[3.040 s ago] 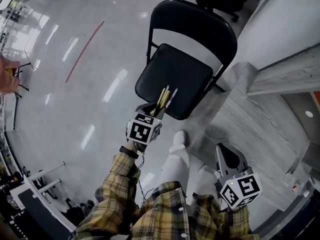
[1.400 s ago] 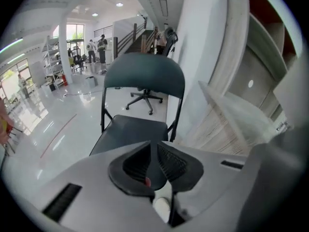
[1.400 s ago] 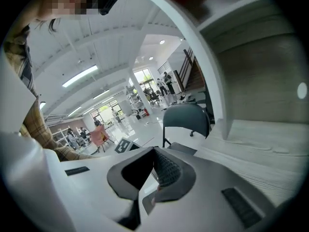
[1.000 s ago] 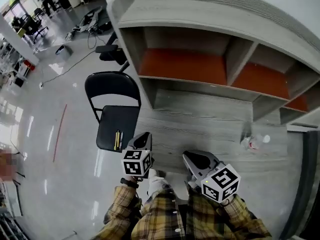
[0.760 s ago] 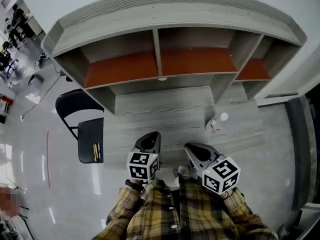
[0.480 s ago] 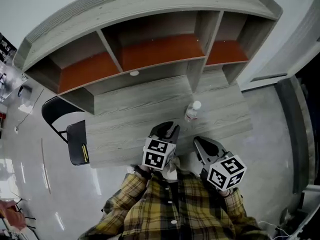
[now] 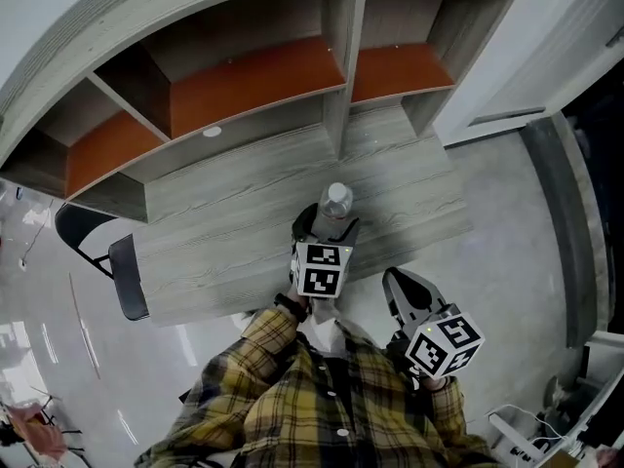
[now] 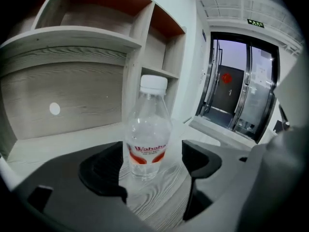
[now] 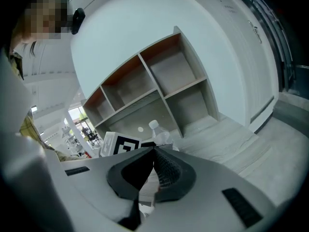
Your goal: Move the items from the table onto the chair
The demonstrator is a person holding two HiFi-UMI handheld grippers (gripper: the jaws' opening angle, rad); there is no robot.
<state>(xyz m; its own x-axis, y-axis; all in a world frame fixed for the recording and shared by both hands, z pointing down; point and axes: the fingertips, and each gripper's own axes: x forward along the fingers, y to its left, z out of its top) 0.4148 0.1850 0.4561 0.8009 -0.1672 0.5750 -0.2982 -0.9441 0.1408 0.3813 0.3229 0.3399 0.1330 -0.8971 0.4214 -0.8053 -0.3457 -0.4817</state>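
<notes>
Both grippers have swung away from the chair [image 7: 128,278], where the pencils were laid, and have come round to the table [image 7: 224,232]. The chair now sits well to the left of the water bottle [image 8: 147,124], past the table's end.

The bottle stands upright near the table's front edge, white cap on, just forward of the shelf unit [image 7: 244,76]. The left gripper [image 8: 150,164] has come up to it. Its jaws have just been opening and now stand wide apart, one on each side of the bottle's lower body with a gap either side, so nothing is gripped yet. The right gripper [image 9: 154,158] hangs back to the right of the bottle, nearer the person, with its jaws pressed together and nothing between them.

The bottle looks like thin clear plastic, so it should be fairly light. How full it is cannot be read. Its walls will likely dent under a hard squeeze, and the smooth label could slide against the pads. The best hold is probably across the straight body at the red label band, below the tapering shoulder, with moderate pressure. It should stay upright on the way to the chair seat.
</notes>
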